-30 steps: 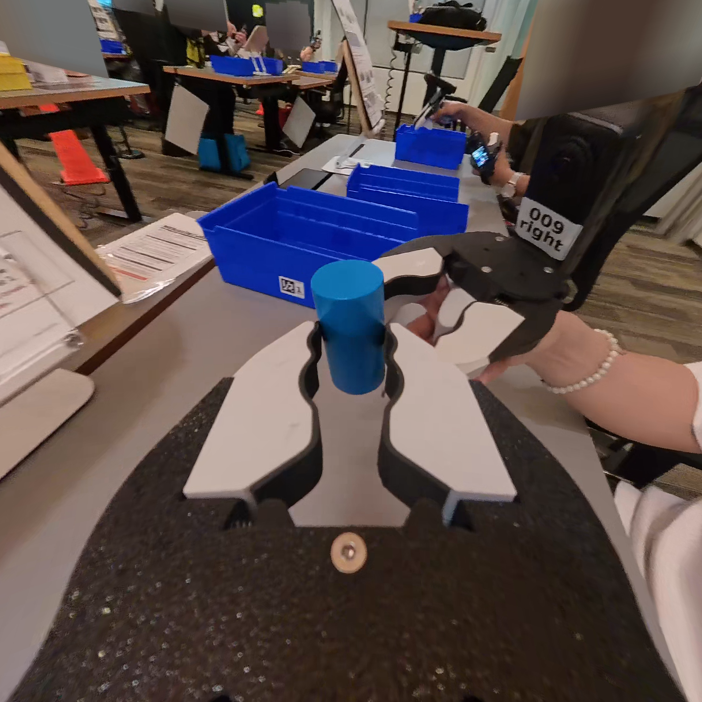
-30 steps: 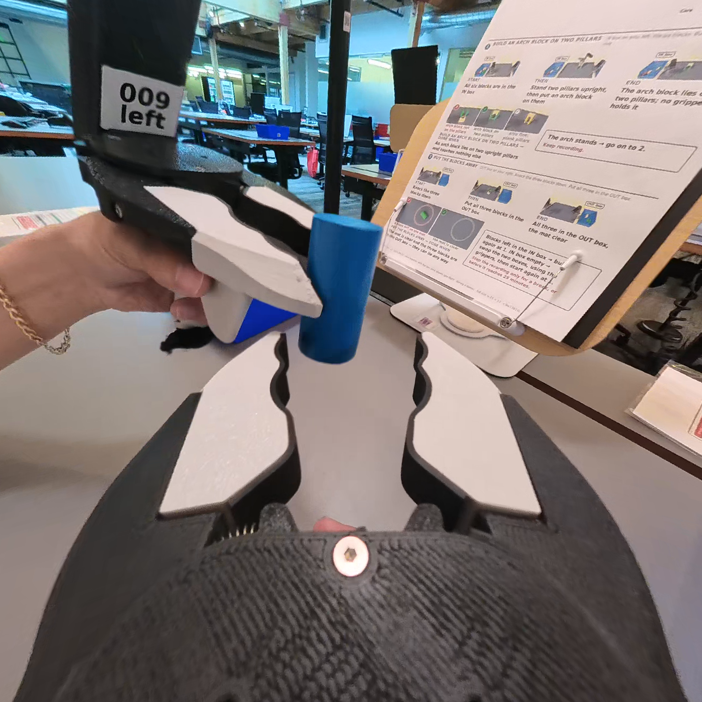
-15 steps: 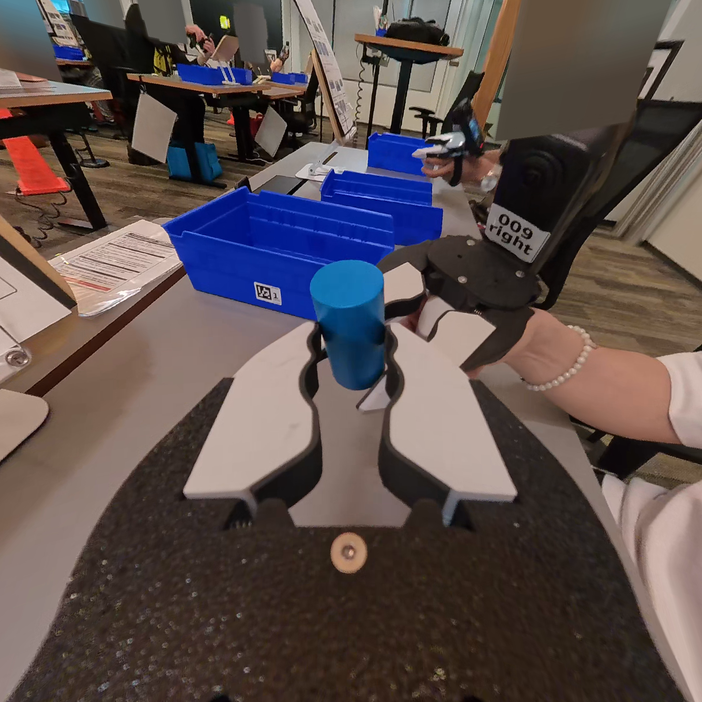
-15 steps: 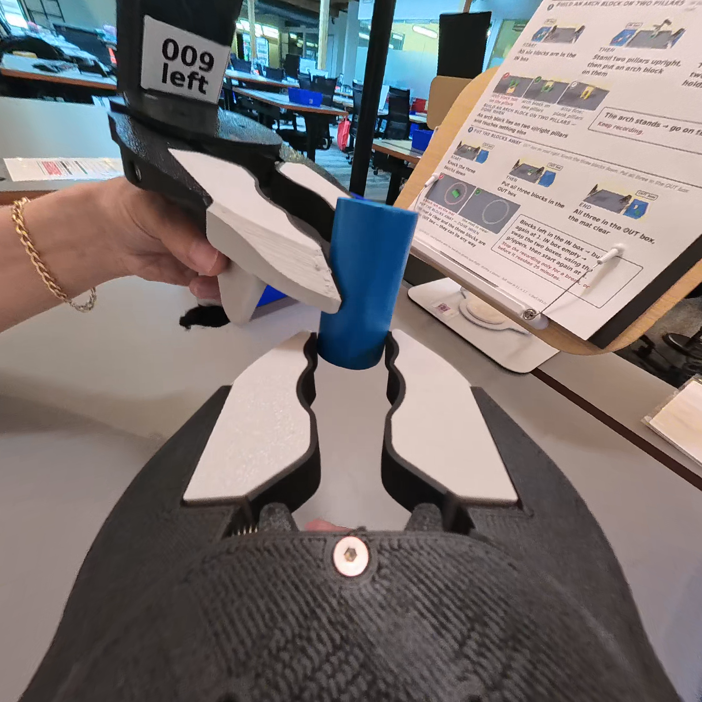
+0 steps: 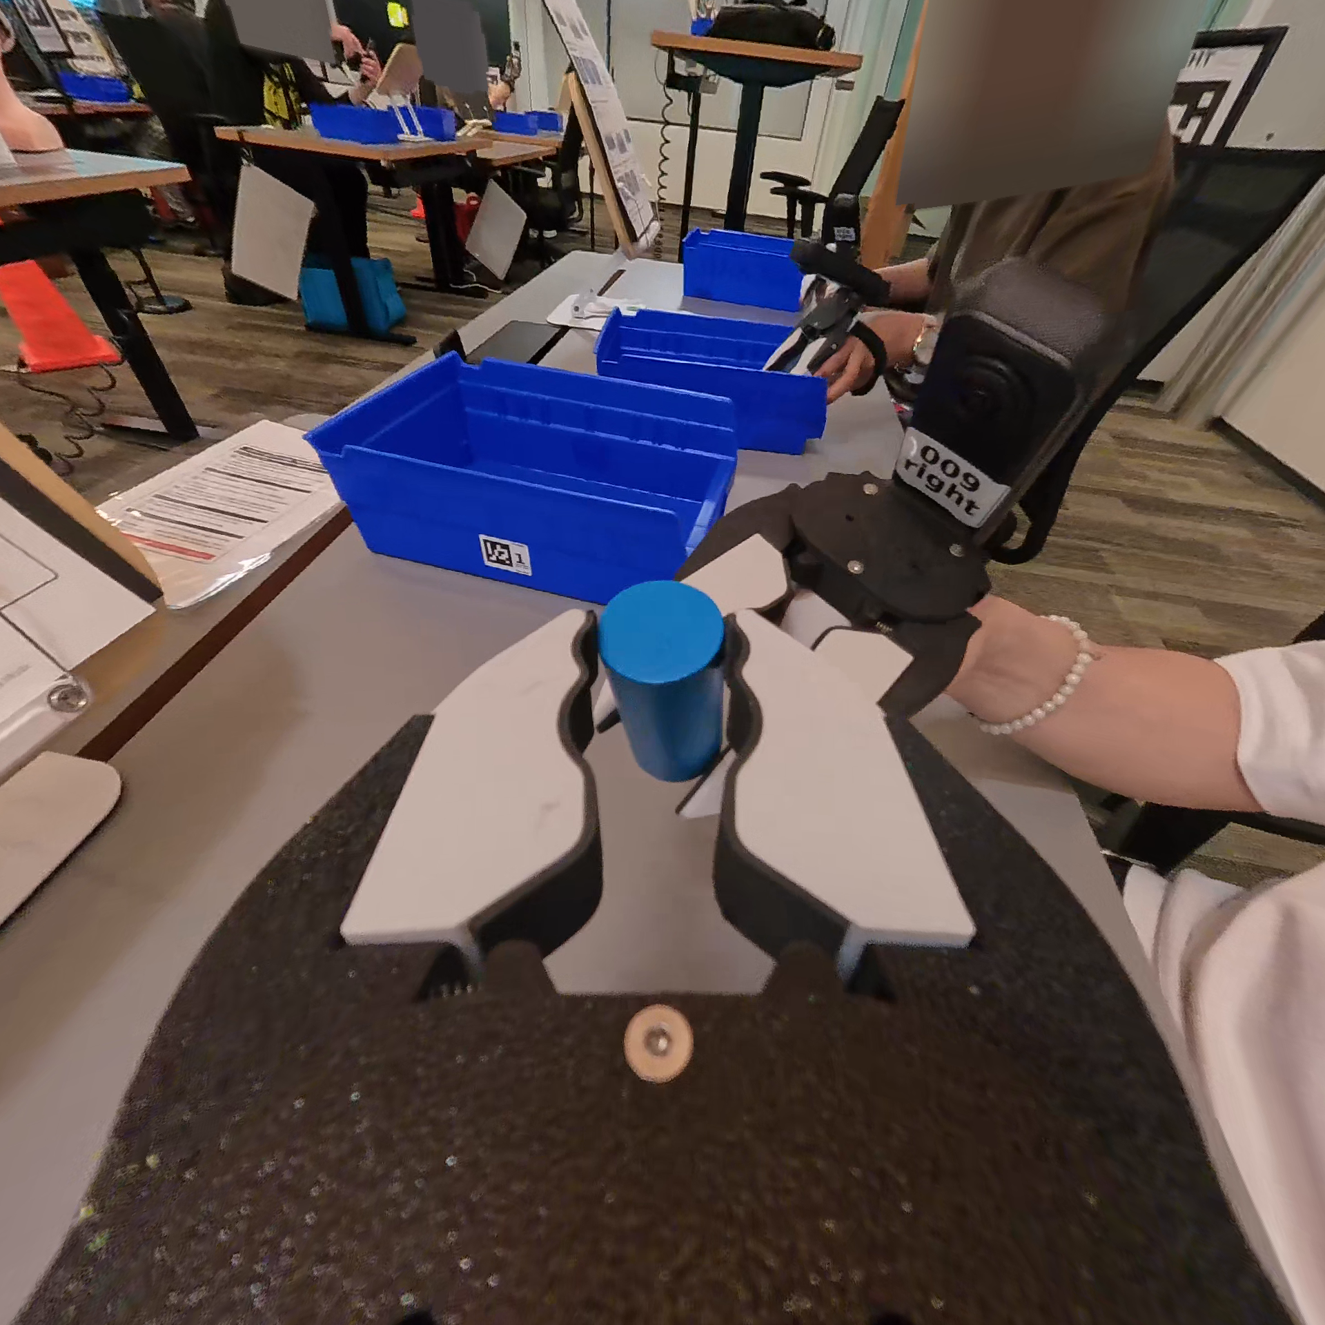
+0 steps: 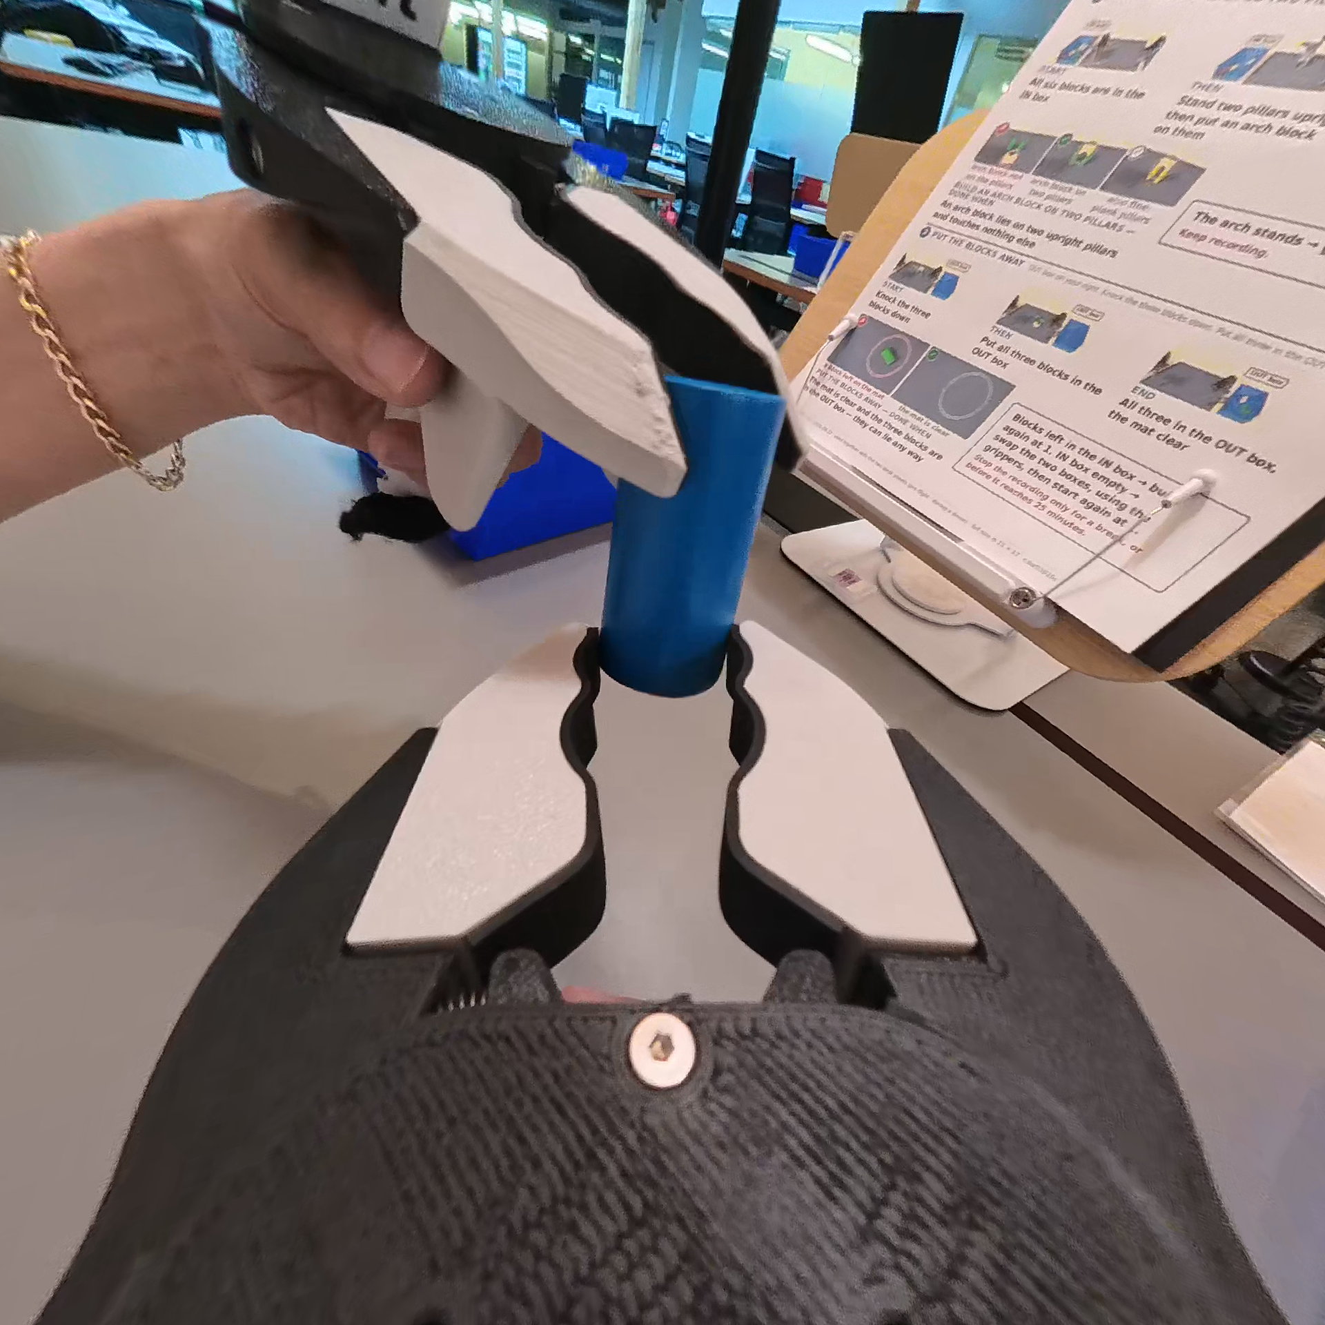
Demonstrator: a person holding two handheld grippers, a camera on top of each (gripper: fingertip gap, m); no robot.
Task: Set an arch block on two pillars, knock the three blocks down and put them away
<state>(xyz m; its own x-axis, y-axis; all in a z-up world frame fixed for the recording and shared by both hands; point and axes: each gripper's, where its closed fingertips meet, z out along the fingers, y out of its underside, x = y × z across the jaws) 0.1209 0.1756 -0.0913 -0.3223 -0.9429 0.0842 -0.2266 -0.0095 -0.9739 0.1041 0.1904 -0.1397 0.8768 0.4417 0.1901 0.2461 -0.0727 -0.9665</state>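
A blue cylinder [image 5: 663, 710] is upright above the grey table [image 5: 323, 681]. My left gripper [image 5: 659, 645] is shut on its upper part. In the right wrist view the left gripper [image 6: 724, 430] comes in from the upper left and clamps the top of the cylinder [image 6: 681, 545]. My right gripper [image 6: 659, 645] is shut on the cylinder's lower end, one fingertip on each side. In the left wrist view the right gripper's fingers [image 5: 746, 581] reach in from the right, partly hidden behind the cylinder and my own fingers.
A blue bin [image 5: 530, 516] stands just beyond the cylinder, with two more blue bins [image 5: 717, 387] farther back. Another person's hands work at the far bins. An instruction board on a stand [image 6: 1075, 287] is at the table edge. Papers [image 5: 215, 495] lie at the left. The left gripper's tips are roughly 5 centimetres from the right gripper's.
My right gripper was open a second ago and has shut on the cylinder's lower end. My left gripper has kept its hold on the upper part throughout.
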